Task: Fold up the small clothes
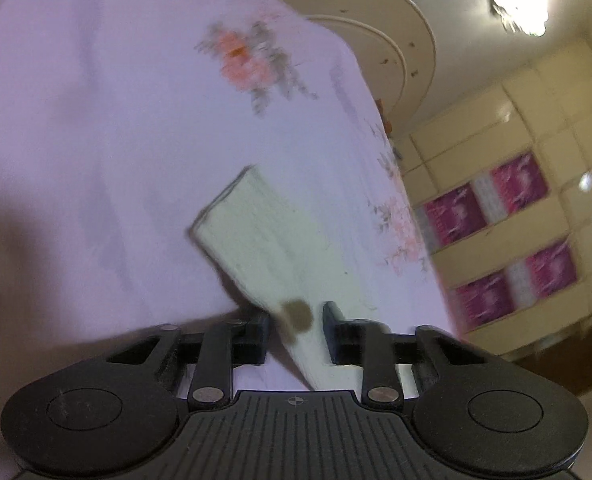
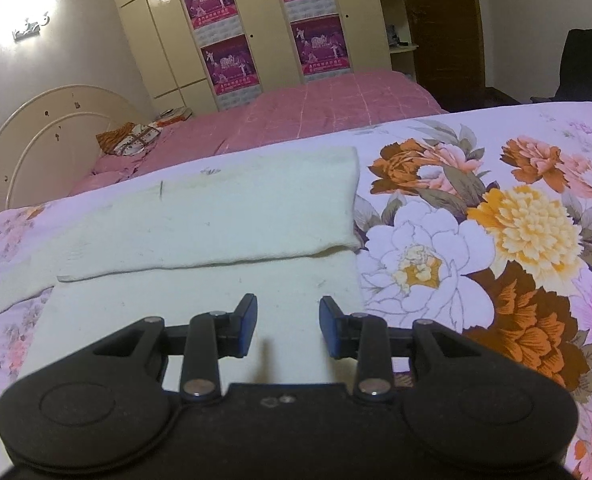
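Observation:
A cream cloth (image 2: 216, 216) lies on the floral bedsheet (image 2: 495, 208), its far part folded over the near part. My right gripper (image 2: 288, 328) hovers open just above the near layer, with nothing between its blue pads. The left wrist view is tilted and blurred. There a narrow folded strip of the cream cloth (image 1: 252, 236) runs from the pale sheet (image 1: 96, 120) down between the fingers of my left gripper (image 1: 296, 332). The strip fills the gap from pad to pad, so the gripper is shut on it. A dark spot marks the cloth near the pads.
Beyond the floral bed stands a second bed with a pink quilt (image 2: 315, 104) and a cream rounded headboard (image 2: 48, 132). A cream wardrobe with purple posters (image 2: 232, 68) lines the far wall. A dark doorway (image 2: 439, 32) and a black chair (image 2: 587, 64) are at the right.

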